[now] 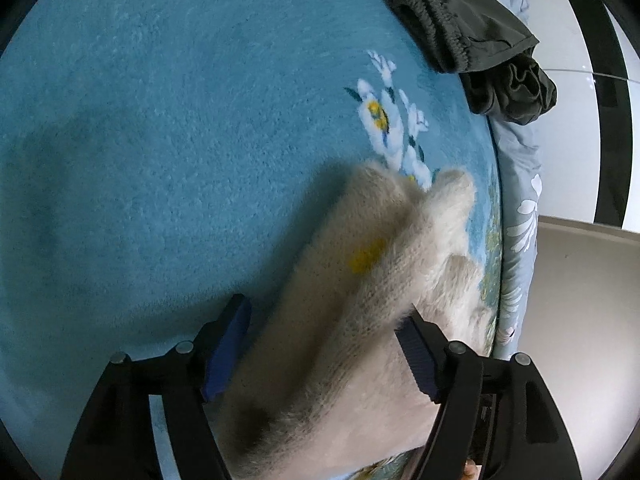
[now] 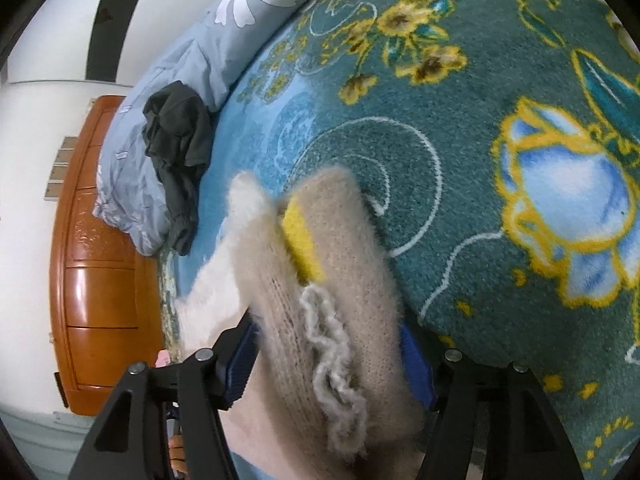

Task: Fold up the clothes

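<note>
A fluffy beige and white knit sweater (image 1: pixel 360 280) with a yellow patch lies folded between the fingers of my left gripper (image 1: pixel 324 344), whose jaws close on the bunched fabric above a blue blanket (image 1: pixel 160 140). In the right wrist view the same sweater (image 2: pixel 320 280), with a curly wool trim, runs between the fingers of my right gripper (image 2: pixel 332 352), which grips it above a teal flowered blanket (image 2: pixel 500 80). A crumpled dark green garment (image 1: pixel 472 40) lies at the blanket's far edge, and it also shows in the right wrist view (image 2: pixel 180 140).
A light blue flowered duvet (image 2: pixel 192 52) runs along the bed's edge. A brown wooden cabinet (image 2: pixel 96 260) stands against the white wall beside the bed. A pale floor (image 1: pixel 580 320) lies beyond the bed edge.
</note>
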### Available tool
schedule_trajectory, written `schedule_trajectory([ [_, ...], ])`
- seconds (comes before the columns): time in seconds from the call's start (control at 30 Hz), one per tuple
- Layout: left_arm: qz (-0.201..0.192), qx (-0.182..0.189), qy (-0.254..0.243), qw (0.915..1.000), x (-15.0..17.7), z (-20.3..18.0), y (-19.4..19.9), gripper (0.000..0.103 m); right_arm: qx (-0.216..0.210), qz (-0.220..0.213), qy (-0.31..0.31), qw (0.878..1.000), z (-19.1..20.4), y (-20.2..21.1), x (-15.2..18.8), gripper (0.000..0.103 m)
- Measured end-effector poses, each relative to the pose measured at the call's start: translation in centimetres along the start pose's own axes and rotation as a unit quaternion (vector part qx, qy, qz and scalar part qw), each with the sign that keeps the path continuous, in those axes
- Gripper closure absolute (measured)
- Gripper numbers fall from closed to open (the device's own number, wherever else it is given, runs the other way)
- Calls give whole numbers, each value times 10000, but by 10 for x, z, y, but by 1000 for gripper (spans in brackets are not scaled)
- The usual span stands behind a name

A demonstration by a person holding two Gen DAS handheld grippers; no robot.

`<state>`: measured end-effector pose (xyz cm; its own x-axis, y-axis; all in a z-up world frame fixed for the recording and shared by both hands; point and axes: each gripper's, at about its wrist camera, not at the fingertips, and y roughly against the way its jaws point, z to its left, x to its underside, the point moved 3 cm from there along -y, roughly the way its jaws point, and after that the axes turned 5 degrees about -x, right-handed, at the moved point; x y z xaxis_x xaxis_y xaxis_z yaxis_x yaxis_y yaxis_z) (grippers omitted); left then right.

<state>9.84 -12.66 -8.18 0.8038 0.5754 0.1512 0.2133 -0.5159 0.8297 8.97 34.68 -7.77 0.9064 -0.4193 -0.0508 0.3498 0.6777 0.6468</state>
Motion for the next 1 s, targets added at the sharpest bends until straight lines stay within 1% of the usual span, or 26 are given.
schedule_trajectory([
  [0.03,14,-7,-3,10000,0,-3,-2,30,11,-4,-38,10000,0,0,0,39],
  [0.07,39,0,-32,10000,1,-4,-2,34,24,-11,-78,10000,1,1,0,41],
  [0.1,66,25,-66,10000,0,-5,-3,39,40,-18,-115,9999,1,2,1,45],
  [0.13,77,48,-94,9999,1,-6,-3,49,64,-38,-135,9999,3,3,2,47],
  [0.17,47,18,-147,9999,2,-8,-2,54,102,-55,-153,9998,4,3,2,49],
  [0.2,-7,-53,-223,9997,4,-10,0,56,153,-66,-162,9997,5,4,3,53],
  [0.27,-78,-141,-339,9993,7,-13,5,66,256,-81,-72,9996,11,6,4,59],
  [0.33,-150,-181,-459,9987,8,-10,13,72,304,-104,21,9995,18,10,5,65],
  [0.37,-188,-192,-527,9982,9,-10,17,74,300,-120,66,9995,21,12,5,66],
  [0.43,-253,-237,-684,9971,16,-15,22,76,219,-171,104,9996,29,19,6,69],
  [0.53,-275,-286,-838,9957,20,-22,32,78,108,-200,282,9993,45,31,8,70],
  [0.6,-305,-288,-946,9946,30,-31,41,78,37,-204,431,9989,60,38,10,70],
  [0.67,-352,-208,-1166,9923,41,-48,51,79,-52,-238,585,9980,71,53,10,70],
  [0.73,-400,-106,-1413,9891,52,-67,60,79,-141,-366,714,9967,82,75,9,70],
  [0.8,-401,4,-1720,9843,66,-93,63,79,-253,-588,778,9949,89,106,6,70],
  [0.87,-366,168,-2025,9785,77,-137,52,79,-309,-834,816,9927,89,140,4,70],
  [1.0,-260,502,-2685,9616,117,-209,47,79,-372,-1465,918,9842,83,224,1,70],
])
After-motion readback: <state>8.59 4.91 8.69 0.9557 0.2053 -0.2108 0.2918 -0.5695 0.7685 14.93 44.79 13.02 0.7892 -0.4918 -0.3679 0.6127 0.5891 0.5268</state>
